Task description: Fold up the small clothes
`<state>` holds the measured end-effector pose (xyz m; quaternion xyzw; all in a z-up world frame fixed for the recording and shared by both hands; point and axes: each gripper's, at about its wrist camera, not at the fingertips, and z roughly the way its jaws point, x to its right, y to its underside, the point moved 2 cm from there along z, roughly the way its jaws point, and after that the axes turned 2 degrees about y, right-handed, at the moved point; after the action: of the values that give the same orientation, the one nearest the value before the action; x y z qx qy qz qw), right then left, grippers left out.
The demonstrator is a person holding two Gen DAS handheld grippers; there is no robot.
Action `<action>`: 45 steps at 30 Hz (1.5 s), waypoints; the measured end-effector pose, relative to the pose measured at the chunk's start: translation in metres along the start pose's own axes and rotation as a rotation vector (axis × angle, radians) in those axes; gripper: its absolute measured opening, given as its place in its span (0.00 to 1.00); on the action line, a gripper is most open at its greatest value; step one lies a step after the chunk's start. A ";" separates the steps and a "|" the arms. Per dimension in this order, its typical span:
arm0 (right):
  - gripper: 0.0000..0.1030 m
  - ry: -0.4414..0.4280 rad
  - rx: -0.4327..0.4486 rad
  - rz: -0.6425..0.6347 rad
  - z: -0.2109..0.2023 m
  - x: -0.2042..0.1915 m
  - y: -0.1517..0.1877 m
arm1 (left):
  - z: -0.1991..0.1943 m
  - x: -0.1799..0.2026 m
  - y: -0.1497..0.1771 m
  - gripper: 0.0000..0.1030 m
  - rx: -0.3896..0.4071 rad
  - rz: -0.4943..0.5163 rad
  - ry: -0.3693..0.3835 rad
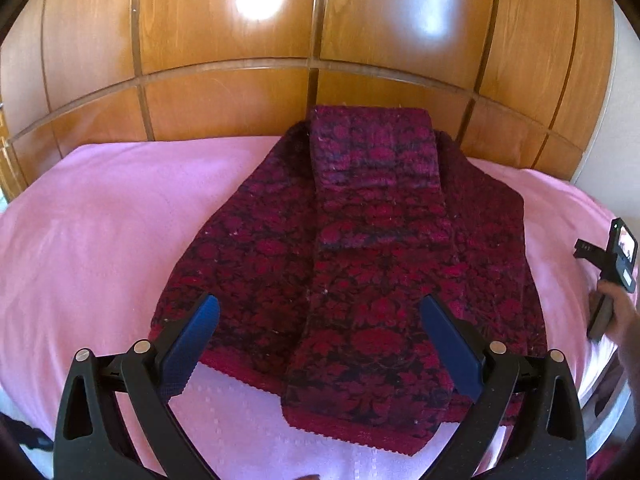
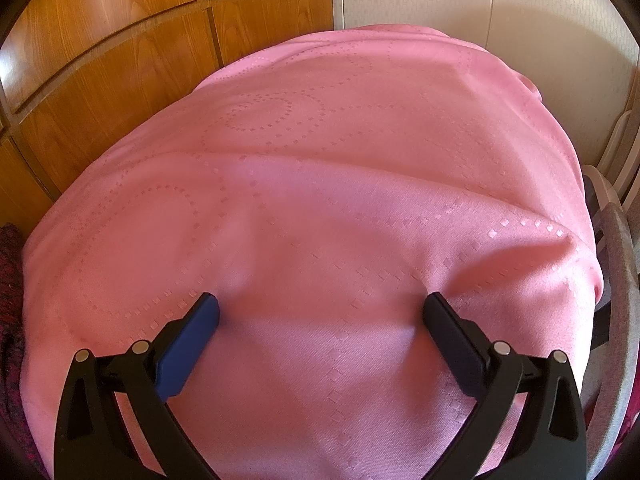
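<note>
A dark red and black floral knitted garment (image 1: 360, 248) lies flat on the pink cloth (image 1: 112, 220), with a strip folded lengthwise down its middle and a folded band at the far end. My left gripper (image 1: 320, 312) hovers open over its near hem, with nothing between the blue-padded fingers (image 1: 448, 340). My right gripper (image 2: 320, 312) is open over bare pink cloth (image 2: 320, 168), to the right of the garment. Only a sliver of the garment (image 2: 10, 280) shows at the left edge of the right wrist view. The right gripper's body (image 1: 616, 256), held by a hand (image 1: 620, 316), appears at the far right of the left wrist view.
A wooden panelled wall (image 1: 280, 40) stands behind the surface. A pale wall (image 2: 440, 0) and a grey chair frame (image 2: 616, 280) sit beyond the cloth's right edge. Pink cloth stretches bare to the left of the garment.
</note>
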<state>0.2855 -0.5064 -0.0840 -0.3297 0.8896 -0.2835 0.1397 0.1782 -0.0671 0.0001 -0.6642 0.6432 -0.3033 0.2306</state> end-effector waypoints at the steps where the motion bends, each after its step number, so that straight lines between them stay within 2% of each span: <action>1: 0.98 0.003 -0.002 -0.001 0.001 0.000 -0.001 | 0.000 0.001 0.000 0.97 0.004 0.006 -0.007; 4: 0.98 0.021 -0.012 -0.040 -0.007 -0.005 0.001 | 0.000 0.003 0.001 0.97 0.014 0.027 -0.027; 7: 0.98 -0.005 0.043 -0.117 -0.050 -0.018 0.018 | 0.000 0.003 0.002 0.97 0.016 0.043 -0.035; 10: 0.98 -0.098 0.115 -0.228 -0.117 -0.042 0.058 | -0.001 0.003 0.005 0.97 0.020 0.055 -0.034; 14: 0.98 -0.267 0.105 -0.315 -0.199 -0.078 0.139 | -0.007 0.001 0.011 0.97 0.023 0.059 -0.020; 18: 0.98 -0.370 0.076 -0.379 -0.253 -0.112 0.215 | -0.020 -0.004 0.016 0.97 0.050 0.060 -0.012; 22: 0.98 -0.407 0.071 -0.430 -0.285 -0.134 0.255 | -0.036 -0.020 0.020 0.97 0.083 0.019 -0.025; 27: 0.98 -0.404 0.139 -0.483 -0.311 -0.145 0.278 | -0.051 -0.035 0.024 0.97 0.108 -0.019 -0.037; 37: 0.98 -0.387 0.233 -0.497 -0.330 -0.142 0.283 | -0.060 -0.036 0.030 0.97 0.112 -0.023 -0.037; 45: 0.98 -0.387 0.204 -0.494 -0.323 -0.137 0.284 | -0.060 -0.024 0.030 0.97 0.112 0.000 -0.018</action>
<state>0.1027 -0.1051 0.0134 -0.5676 0.7066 -0.3286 0.2655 0.1152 -0.0398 0.0190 -0.6531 0.6231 -0.3327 0.2732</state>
